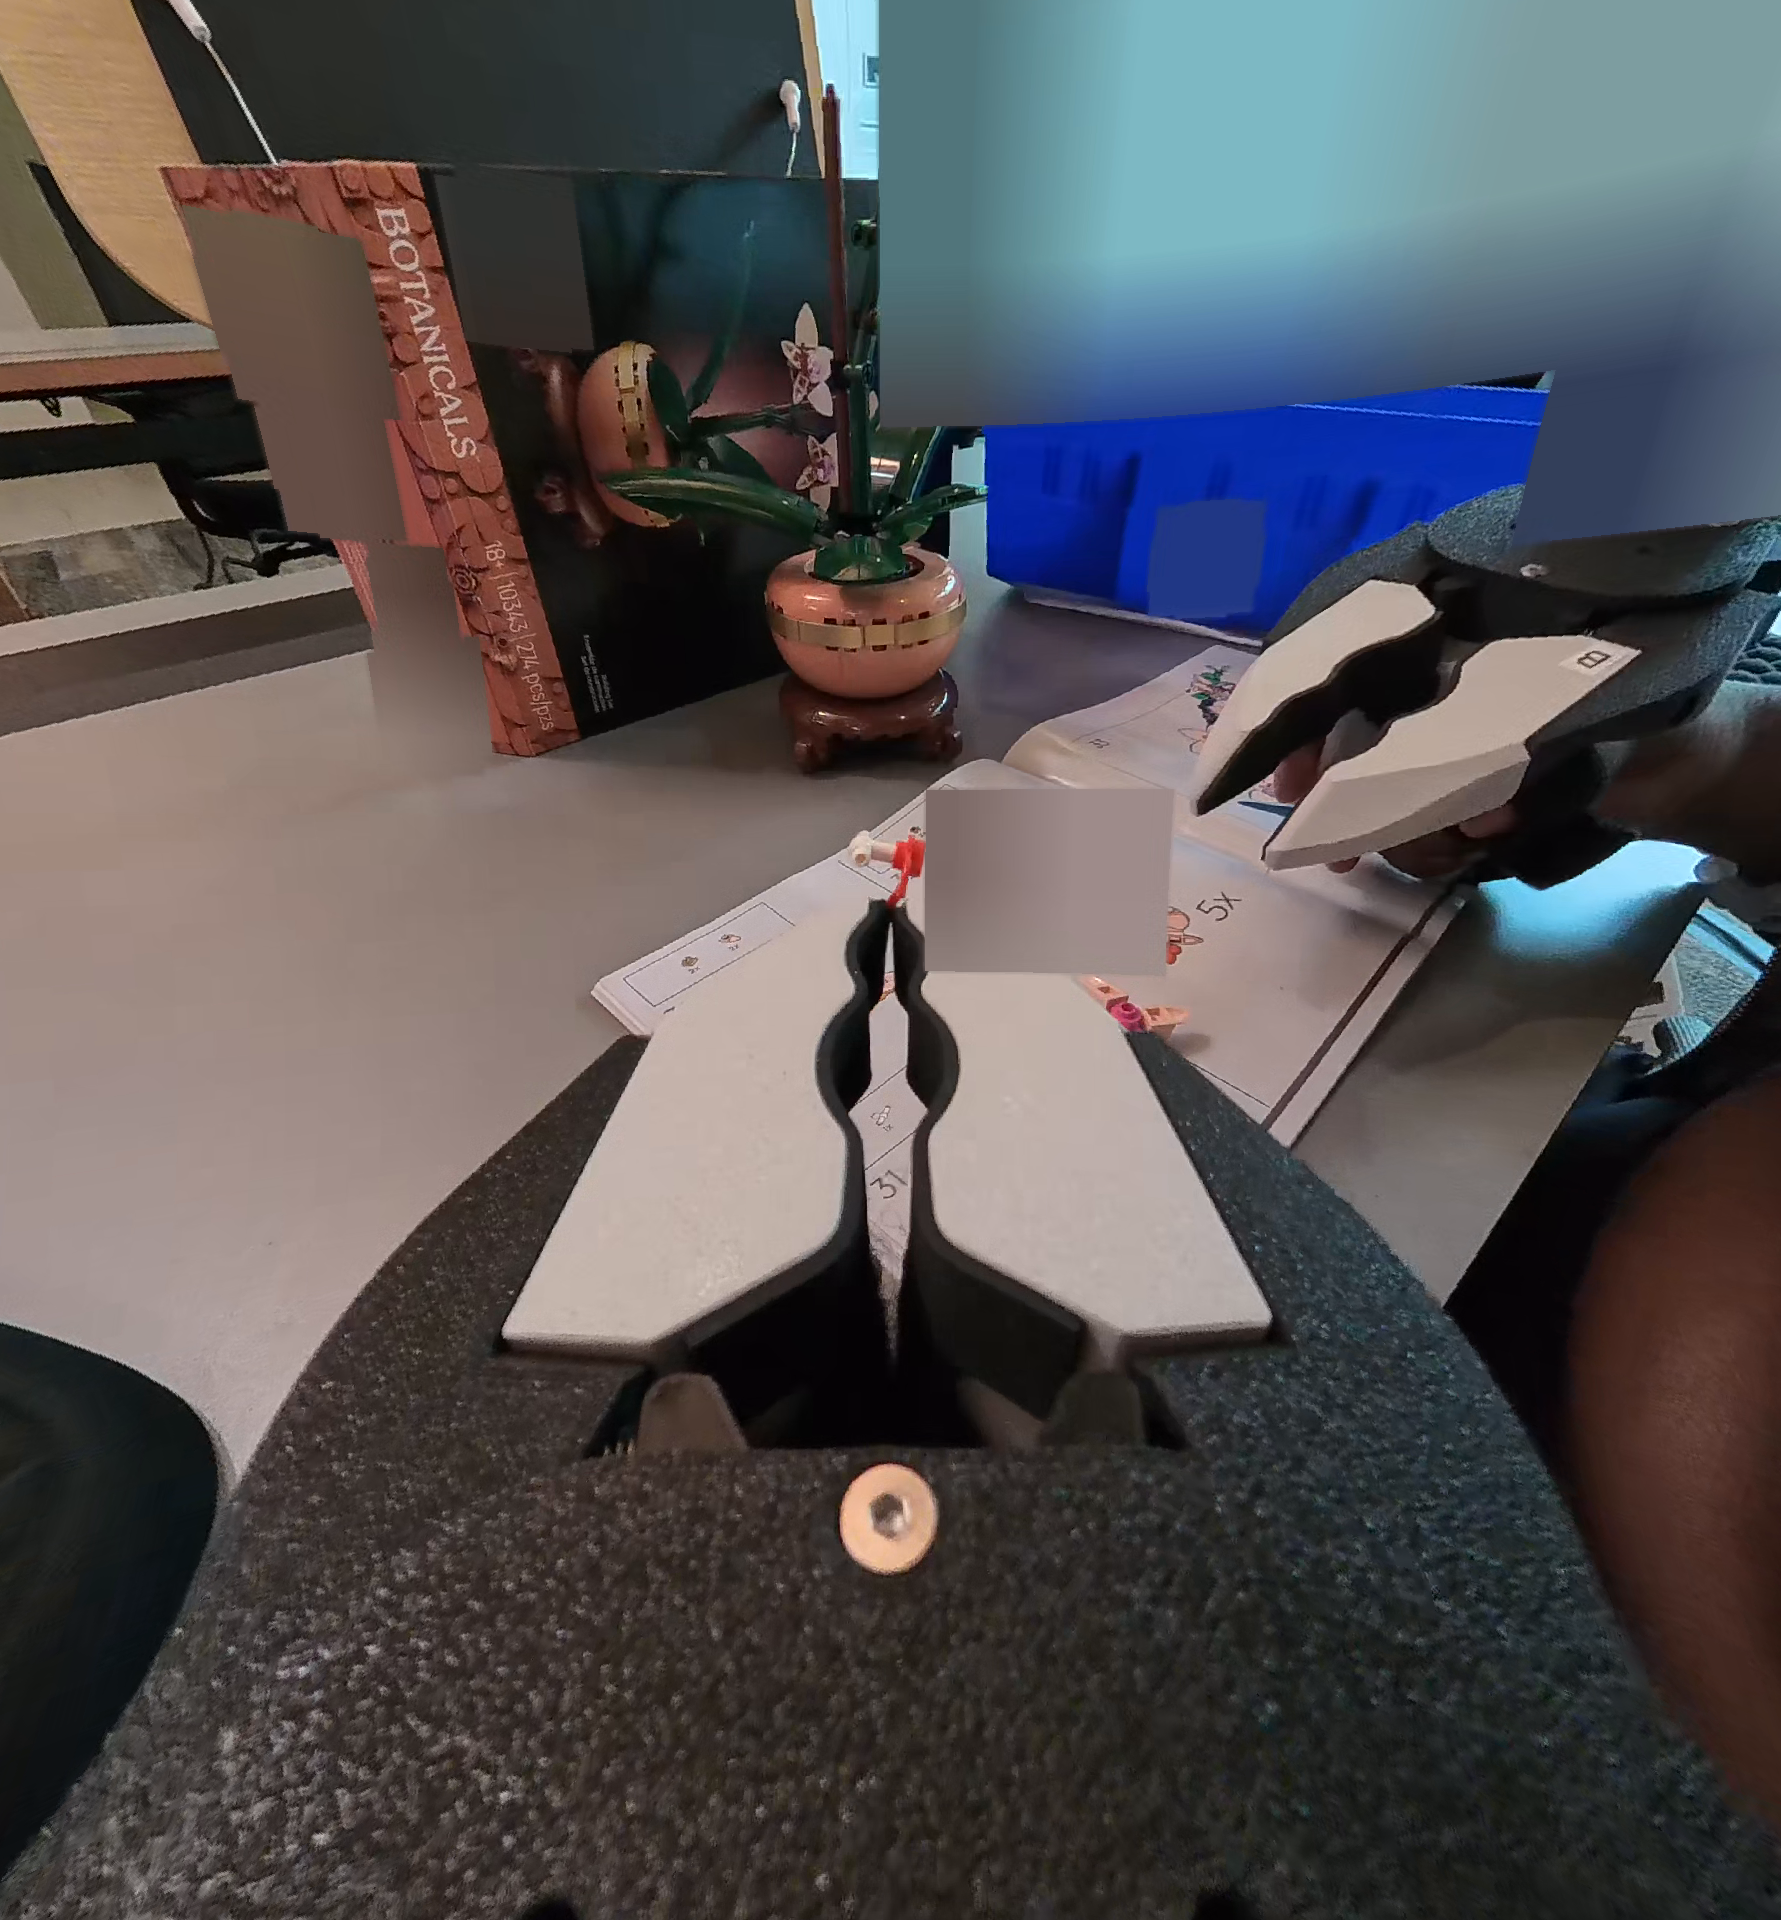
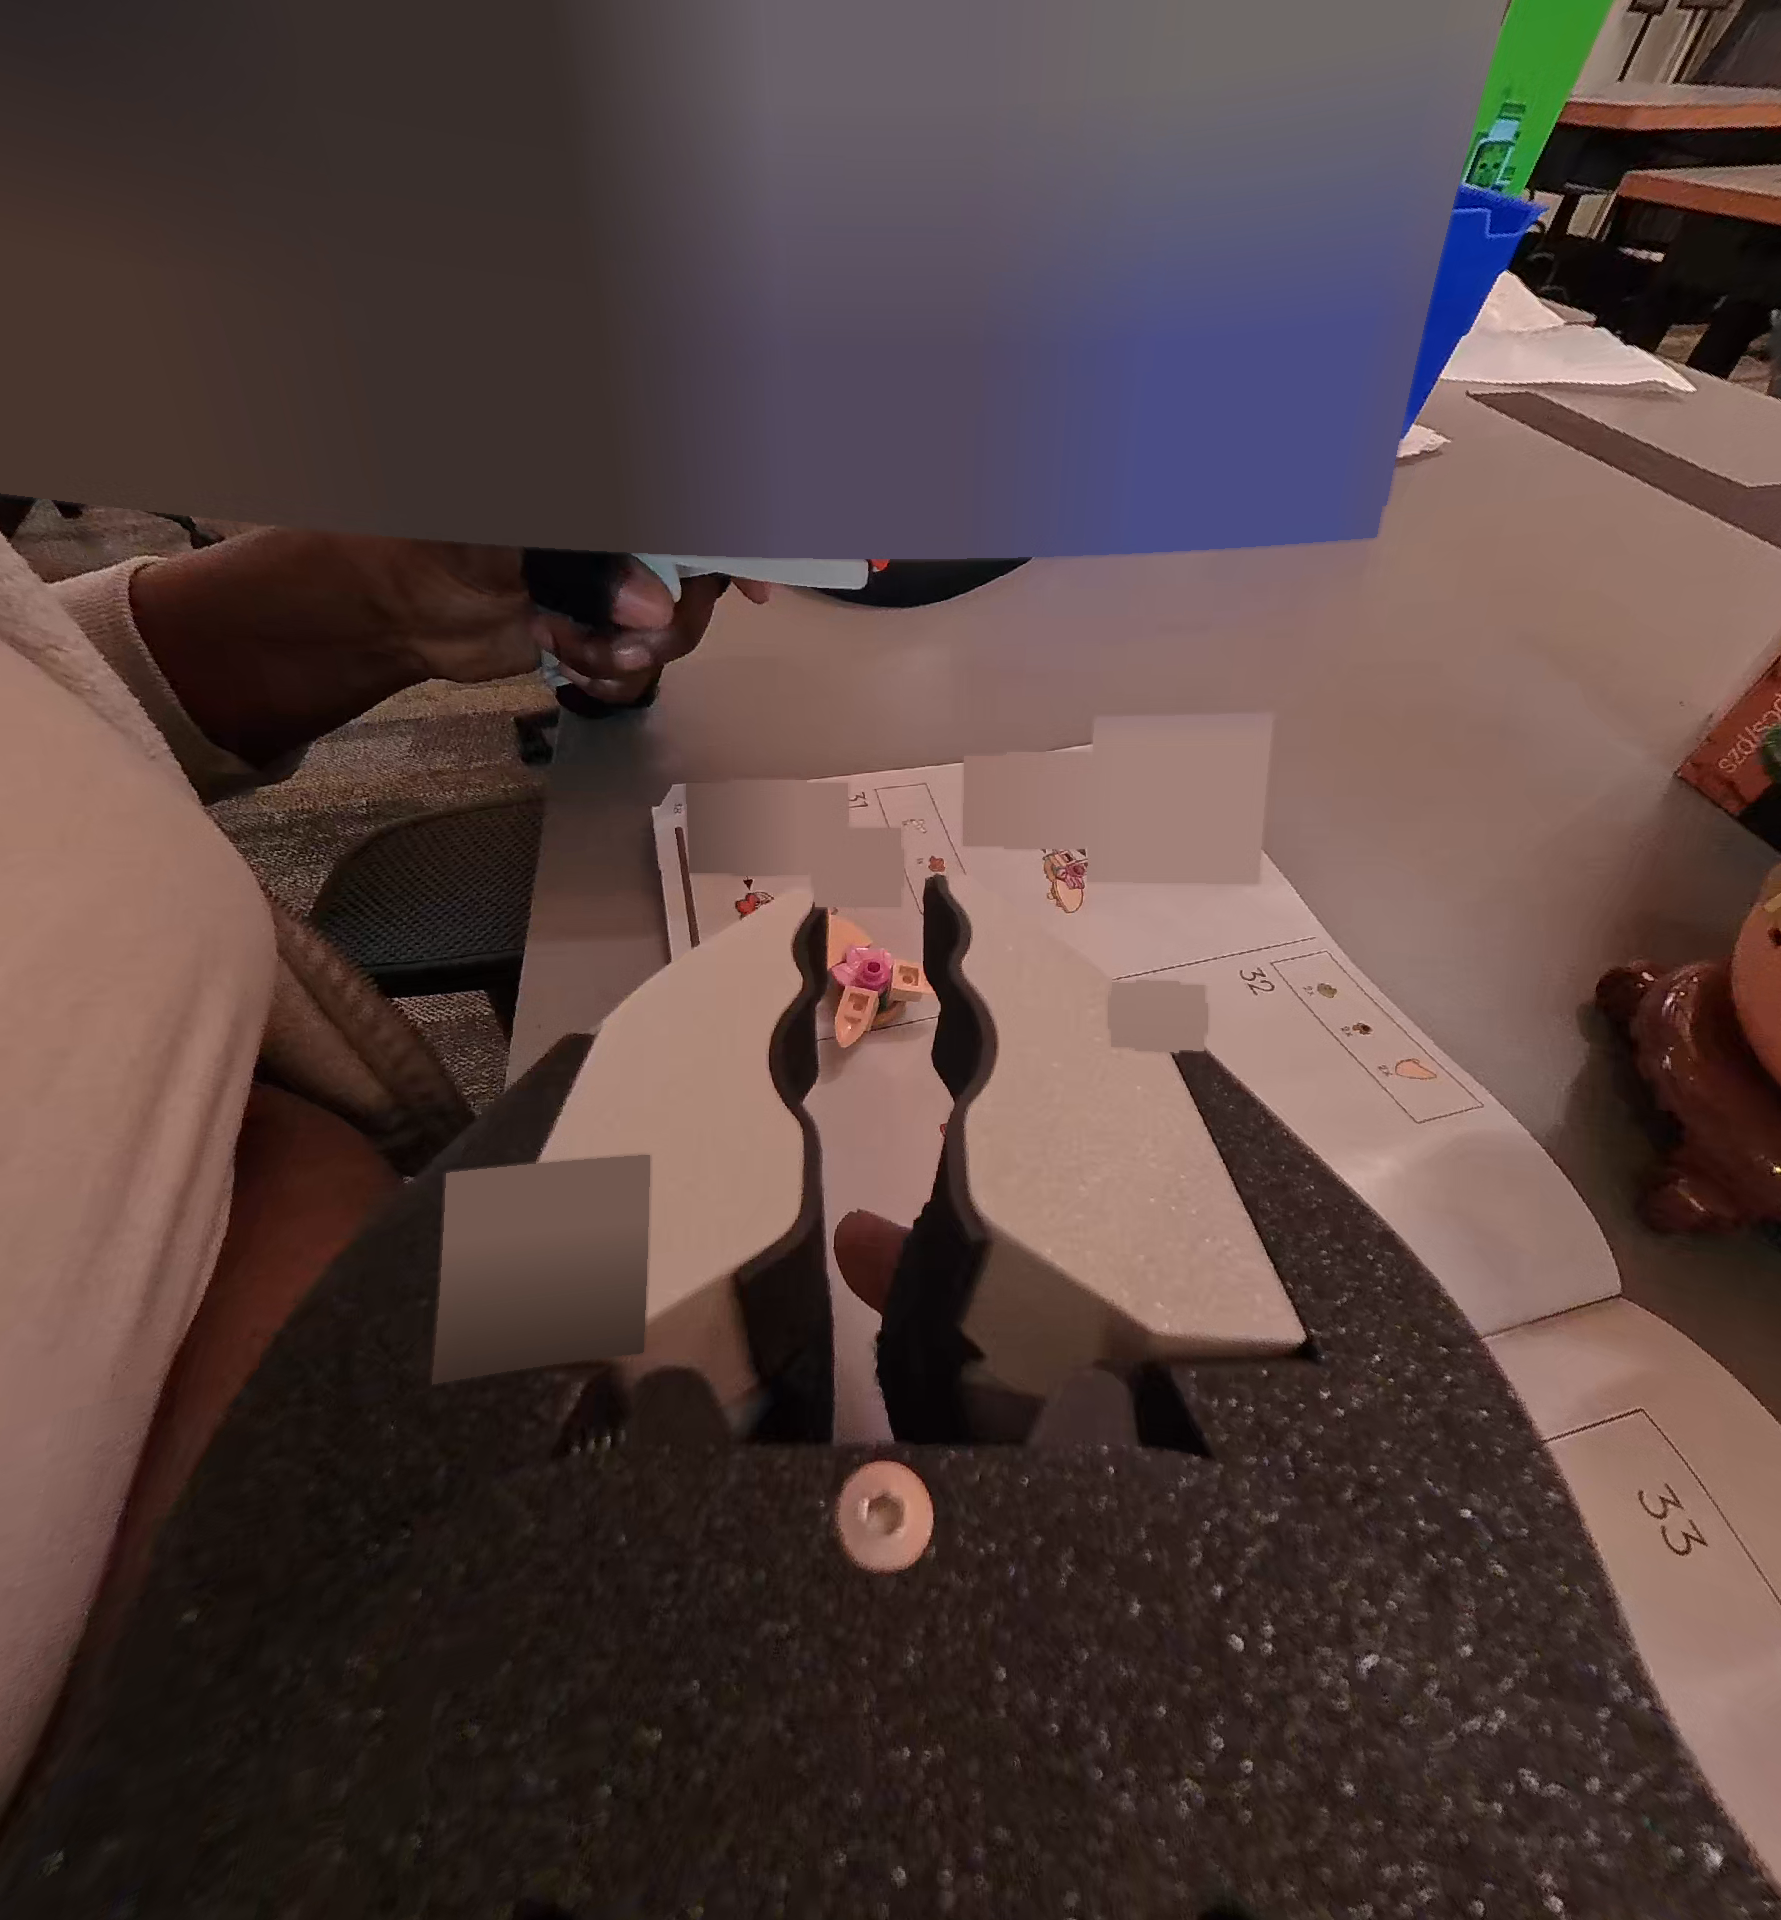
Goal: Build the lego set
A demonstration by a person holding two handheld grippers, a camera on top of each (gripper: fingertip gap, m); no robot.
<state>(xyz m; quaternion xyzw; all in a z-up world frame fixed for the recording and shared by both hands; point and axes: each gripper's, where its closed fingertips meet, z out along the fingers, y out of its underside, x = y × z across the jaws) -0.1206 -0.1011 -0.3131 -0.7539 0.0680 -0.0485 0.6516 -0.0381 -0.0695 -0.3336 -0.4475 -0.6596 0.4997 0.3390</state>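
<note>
Green lego plant [image 1: 844,488] in pink pot [image 1: 865,634].

The tabletop [image 1: 190,883] is plain grey. The left gripper [image 1: 888,920] has light grey fingers [image 1: 720,1143] with black wavy inner pads, on a black speckled body. The right gripper [image 2: 870,899] has the same colours. A small piece [image 1: 905,858] at the left tips is red with a white end. The flower piece [image 2: 870,987] is pink in the middle with pale peach petals. The booklet [image 2: 1281,935] is white with small coloured drawings. The pot [image 1: 865,629] is salmon pink with a gold band, on a dark brown stand [image 1: 870,727]; its leaves [image 1: 720,488] are dark green. The box [image 1: 470,447] has a terracotta side with a round relief pattern and a dark front. The bin [image 1: 1281,488] is bright blue.
</note>
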